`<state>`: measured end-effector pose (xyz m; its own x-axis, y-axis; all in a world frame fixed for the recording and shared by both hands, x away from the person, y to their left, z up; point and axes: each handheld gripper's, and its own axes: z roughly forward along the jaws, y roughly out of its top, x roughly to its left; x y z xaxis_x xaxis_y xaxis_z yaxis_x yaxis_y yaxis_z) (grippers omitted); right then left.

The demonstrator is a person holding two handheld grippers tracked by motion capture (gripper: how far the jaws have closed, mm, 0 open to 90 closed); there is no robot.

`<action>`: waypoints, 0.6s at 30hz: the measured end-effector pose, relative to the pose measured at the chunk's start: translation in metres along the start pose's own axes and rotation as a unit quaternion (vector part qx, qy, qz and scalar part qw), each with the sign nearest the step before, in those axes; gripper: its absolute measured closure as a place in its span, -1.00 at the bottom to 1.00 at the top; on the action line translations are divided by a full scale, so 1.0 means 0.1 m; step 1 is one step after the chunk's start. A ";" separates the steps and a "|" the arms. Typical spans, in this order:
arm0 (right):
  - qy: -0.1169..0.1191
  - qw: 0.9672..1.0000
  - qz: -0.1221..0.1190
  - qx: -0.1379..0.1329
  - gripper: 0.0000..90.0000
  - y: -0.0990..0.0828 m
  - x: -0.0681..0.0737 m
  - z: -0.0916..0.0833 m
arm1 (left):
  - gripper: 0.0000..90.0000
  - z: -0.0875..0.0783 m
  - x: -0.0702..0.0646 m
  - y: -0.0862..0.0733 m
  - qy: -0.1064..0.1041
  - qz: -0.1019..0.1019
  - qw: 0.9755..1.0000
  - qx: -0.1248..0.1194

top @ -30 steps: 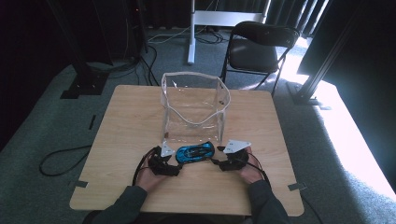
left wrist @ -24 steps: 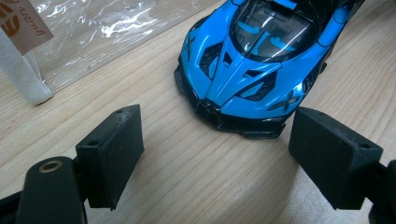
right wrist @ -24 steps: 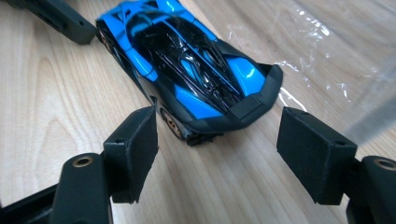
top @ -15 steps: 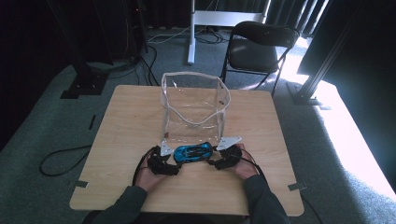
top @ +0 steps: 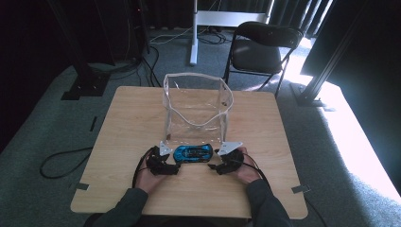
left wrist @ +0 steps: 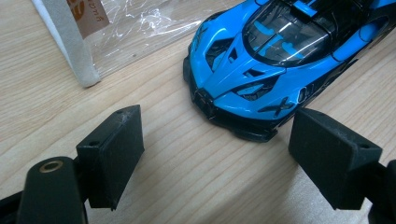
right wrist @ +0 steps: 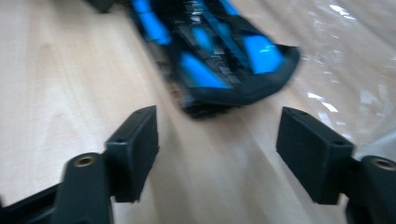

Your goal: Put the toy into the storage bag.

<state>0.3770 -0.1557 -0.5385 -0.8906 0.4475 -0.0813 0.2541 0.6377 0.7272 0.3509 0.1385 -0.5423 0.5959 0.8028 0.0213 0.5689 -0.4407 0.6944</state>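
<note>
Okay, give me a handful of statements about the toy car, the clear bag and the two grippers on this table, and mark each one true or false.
1. The blue toy car lies on the wooden table between the two grippers. True.
2. The left gripper is clamped on the car's nose. False: its jaws stand wide open, short of the nose.
3. The car sits inside the clear bag. False: it lies on the table in front of the bag.
4. The right gripper is open, with the car's other end ahead of its jaws. True.
5. A folding chair stands beyond the far edge of the table. True.
</note>
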 end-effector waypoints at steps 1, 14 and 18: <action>-0.003 1.000 0.001 0.000 -0.40 0.01 -0.03 0.01 | -0.59 0.00 0.00 0.00 0.001 0.000 1.000 0.000; 0.009 0.999 -0.031 -0.004 -0.70 0.29 -0.10 0.21 | -0.59 0.00 0.09 0.00 0.013 -0.018 1.000 0.003; 0.034 0.999 -0.020 0.001 -0.63 0.28 -0.15 0.31 | -0.59 0.01 0.10 0.00 0.013 -0.021 1.000 0.001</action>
<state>0.4093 -0.1246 -0.5381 -0.9232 0.3790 -0.0637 0.2189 0.6548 0.7234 0.3571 0.1460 -0.5424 0.5561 0.8311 0.0102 0.5951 -0.4067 0.6931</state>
